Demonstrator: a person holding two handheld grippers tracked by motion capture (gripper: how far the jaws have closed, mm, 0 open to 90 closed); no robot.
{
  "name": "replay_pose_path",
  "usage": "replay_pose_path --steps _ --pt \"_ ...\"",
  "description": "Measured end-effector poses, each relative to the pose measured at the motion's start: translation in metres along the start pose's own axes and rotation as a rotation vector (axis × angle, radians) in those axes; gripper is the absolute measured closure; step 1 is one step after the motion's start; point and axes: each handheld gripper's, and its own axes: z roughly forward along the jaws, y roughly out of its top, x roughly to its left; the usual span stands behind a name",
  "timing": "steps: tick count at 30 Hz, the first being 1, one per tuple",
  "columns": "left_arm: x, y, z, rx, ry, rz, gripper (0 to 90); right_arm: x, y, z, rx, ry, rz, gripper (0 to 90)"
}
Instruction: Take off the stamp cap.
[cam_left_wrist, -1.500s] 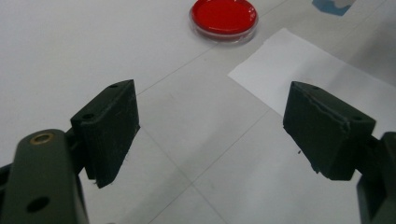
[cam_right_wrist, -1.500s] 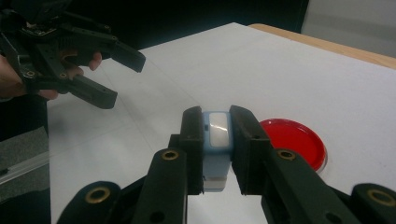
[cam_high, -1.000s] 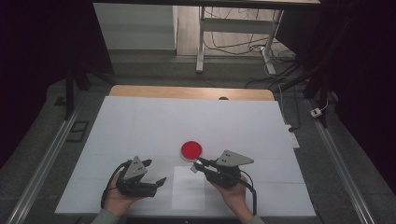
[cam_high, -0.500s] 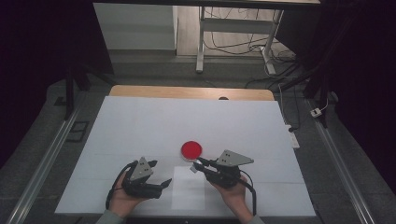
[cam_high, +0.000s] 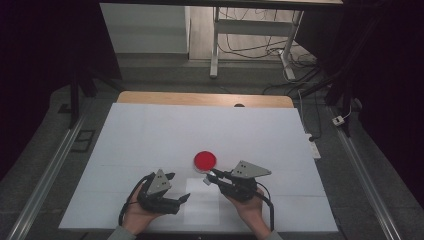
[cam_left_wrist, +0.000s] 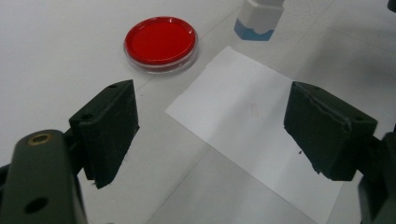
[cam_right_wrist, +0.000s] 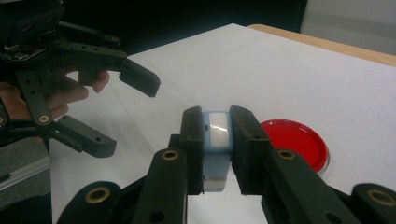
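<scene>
Small and blocky, the blue-and-white object (cam_right_wrist: 216, 140) sits clamped between the two black pads of the right gripper (cam_right_wrist: 217, 149), just below the middle of the right gripper view; its body is pale blue plastic with a glossy white face on top and a whitish lower end. In the left gripper view the same piece (cam_left_wrist: 258, 18) shows at the top edge, white above and blue at its base, held over the table. In the high view the right gripper (cam_high: 212, 175) lies low and right of centre, its tip just below the red dish (cam_high: 205, 160).

That dish is a shallow round one of clear plastic, filled with a smooth, flat red layer; in the left gripper view it (cam_left_wrist: 160, 42) lies at the upper left, its transparent rim catching light.

Between the grippers a rectangular white paper sheet (cam_left_wrist: 261, 126) lies flat on the table, its near edges crisp, one corner pointing toward the dish.

At the lower left of the high view, the left gripper (cam_high: 182, 198) stands with jaws wide apart and nothing between them; its ribbed matt black pads hang above the sheet.

Matt white covers the table (cam_high: 150, 135), with a wooden strip along the far edge. Wide bare surface spreads across the upper half of the tabletop, well apart from both hands.
</scene>
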Motion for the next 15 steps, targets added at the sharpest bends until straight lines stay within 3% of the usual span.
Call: replay_pose_path --steps 15 --pt "-0.011 0.008 0.006 0.006 -0.004 0.025 18.2 0.001 0.0 0.0 -0.005 0.0 0.005 75.5"
